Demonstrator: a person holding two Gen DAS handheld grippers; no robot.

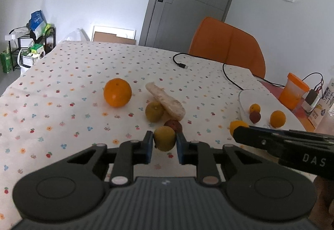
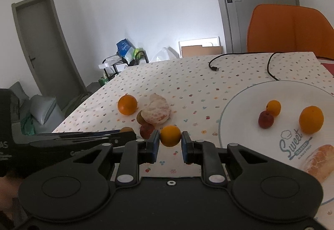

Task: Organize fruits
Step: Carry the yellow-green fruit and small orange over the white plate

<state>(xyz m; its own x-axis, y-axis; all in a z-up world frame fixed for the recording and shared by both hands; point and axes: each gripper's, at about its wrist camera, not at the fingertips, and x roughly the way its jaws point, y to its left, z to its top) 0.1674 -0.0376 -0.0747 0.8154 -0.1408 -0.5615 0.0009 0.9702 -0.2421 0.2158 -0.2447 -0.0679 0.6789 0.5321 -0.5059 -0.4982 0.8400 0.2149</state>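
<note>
Left gripper (image 1: 164, 142): jaws closed on a small yellow-green fruit (image 1: 164, 140), blue pads pressing its two sides; no wider than the fruit itself.
Right gripper (image 2: 170, 138): jaws closed on a small orange fruit (image 2: 170, 135), pads pressing both flanks.
Just past left fingers: dark red fruit (image 1: 173, 125) close behind the held one, contact unclear; second yellow-green fruit (image 1: 154, 111) and a peeled citrus piece (image 1: 166, 101) leaning over it.
Further out, left of fingers: large orange (image 1: 117, 92) alone on the dotted tablecloth (image 1: 62, 88).
Right of right fingers: white plate (image 2: 233, 109), near; it carries two small oranges, a red fruit and a peeled segment.
Far beyond: black cable (image 2: 269, 63), orange chair (image 2: 288, 27).
Stage, as judged: both fruits gripped, plate is the likely destination.
Risk, slip: round, smooth fruit held only at two small pads; a tilt or jolt could roll it out.
Risk, collision: the two grippers sit close side by side; crossing toward the plate together could knock one.
Risk, pile: lifting the left fruit may nudge the red one and topple the leaning peeled piece.
Risk, plate: a dropped fruit could roll into those already there.
</note>
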